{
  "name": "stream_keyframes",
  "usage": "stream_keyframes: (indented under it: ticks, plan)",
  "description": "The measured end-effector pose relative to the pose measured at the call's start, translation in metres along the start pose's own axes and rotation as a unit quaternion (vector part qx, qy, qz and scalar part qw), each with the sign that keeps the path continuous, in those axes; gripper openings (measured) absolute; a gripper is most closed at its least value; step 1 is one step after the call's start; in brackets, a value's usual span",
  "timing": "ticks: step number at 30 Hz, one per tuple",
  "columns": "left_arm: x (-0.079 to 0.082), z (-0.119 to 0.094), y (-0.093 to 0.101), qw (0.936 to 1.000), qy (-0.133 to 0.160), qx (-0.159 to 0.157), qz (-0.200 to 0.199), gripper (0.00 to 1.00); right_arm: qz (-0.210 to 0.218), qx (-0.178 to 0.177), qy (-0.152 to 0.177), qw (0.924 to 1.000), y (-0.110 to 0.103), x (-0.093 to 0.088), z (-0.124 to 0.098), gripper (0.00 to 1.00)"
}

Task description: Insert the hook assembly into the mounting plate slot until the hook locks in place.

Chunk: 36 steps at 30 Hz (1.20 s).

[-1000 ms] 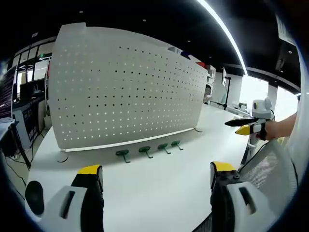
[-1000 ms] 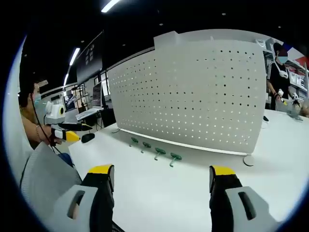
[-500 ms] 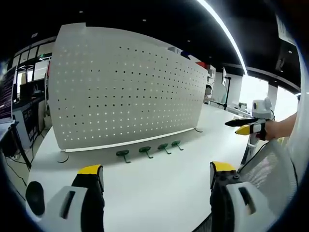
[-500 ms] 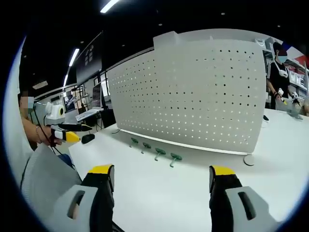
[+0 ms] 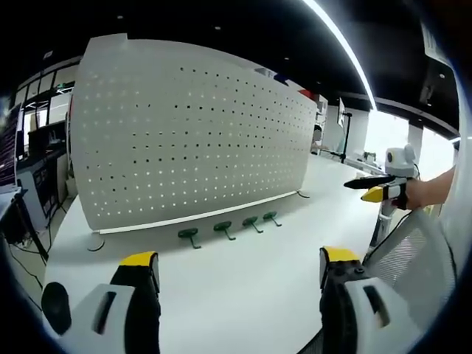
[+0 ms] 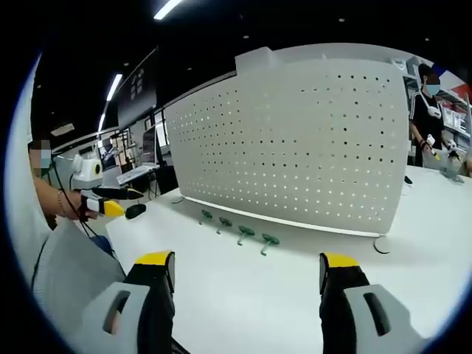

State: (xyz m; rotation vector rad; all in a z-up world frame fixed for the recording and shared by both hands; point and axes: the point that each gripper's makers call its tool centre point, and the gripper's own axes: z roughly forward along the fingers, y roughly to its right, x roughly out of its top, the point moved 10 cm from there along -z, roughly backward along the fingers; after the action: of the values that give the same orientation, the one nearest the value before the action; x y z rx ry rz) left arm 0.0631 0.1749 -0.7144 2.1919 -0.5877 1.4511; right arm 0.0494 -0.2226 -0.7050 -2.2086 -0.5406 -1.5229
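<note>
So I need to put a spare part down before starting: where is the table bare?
The white table is bare between the row of four green hooks and the open left gripper, likewise before the right gripper. The strip at the pegboard foot is crowded by hooks.

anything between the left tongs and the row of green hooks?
Nothing: in the left gripper view, bare white table runs from the left tongs to the green hooks.

L gripper (image 5: 234, 269) & R gripper (image 6: 247, 271) jaws apart, empty
</note>
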Motion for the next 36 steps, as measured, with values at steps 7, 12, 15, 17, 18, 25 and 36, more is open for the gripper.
stream_keyframes:
  ticks: [7, 12, 15, 17, 18, 25, 36]
  plan:
    - [0.001, 0.009, -0.007, 0.9998, -0.013, -0.008, 0.011, 0.9, 0.001, 0.005, -0.003, 1.0, -0.001, 0.0, 0.001, 0.76]
    - [0.004, 0.019, -0.007, 0.9985, -0.029, -0.025, 0.038, 0.89, 0.0, 0.007, -0.005, 1.0, -0.002, 0.0, 0.002, 0.75]
    - [0.006, 0.026, -0.009, 0.9968, -0.043, -0.04, 0.055, 0.87, -0.002, 0.009, -0.007, 0.9999, -0.003, 0.001, 0.003, 0.75]
    - [0.009, 0.032, -0.013, 0.996, -0.048, -0.047, 0.058, 0.86, -0.005, 0.011, -0.009, 0.9999, -0.004, 0.001, 0.004, 0.74]
    - [0.01, 0.035, -0.015, 0.9957, -0.049, -0.049, 0.062, 0.86, -0.006, 0.012, -0.009, 0.9999, -0.004, 0.002, 0.004, 0.74]
    - [0.015, 0.048, -0.026, 0.9917, -0.064, -0.072, 0.085, 0.87, -0.001, 0.015, -0.011, 0.9998, -0.003, 0.0, 0.006, 0.74]
    - [0.016, 0.064, -0.042, 0.9781, -0.113, -0.105, 0.14, 0.87, -0.004, 0.022, -0.022, 0.9995, -0.003, -0.002, 0.01, 0.74]
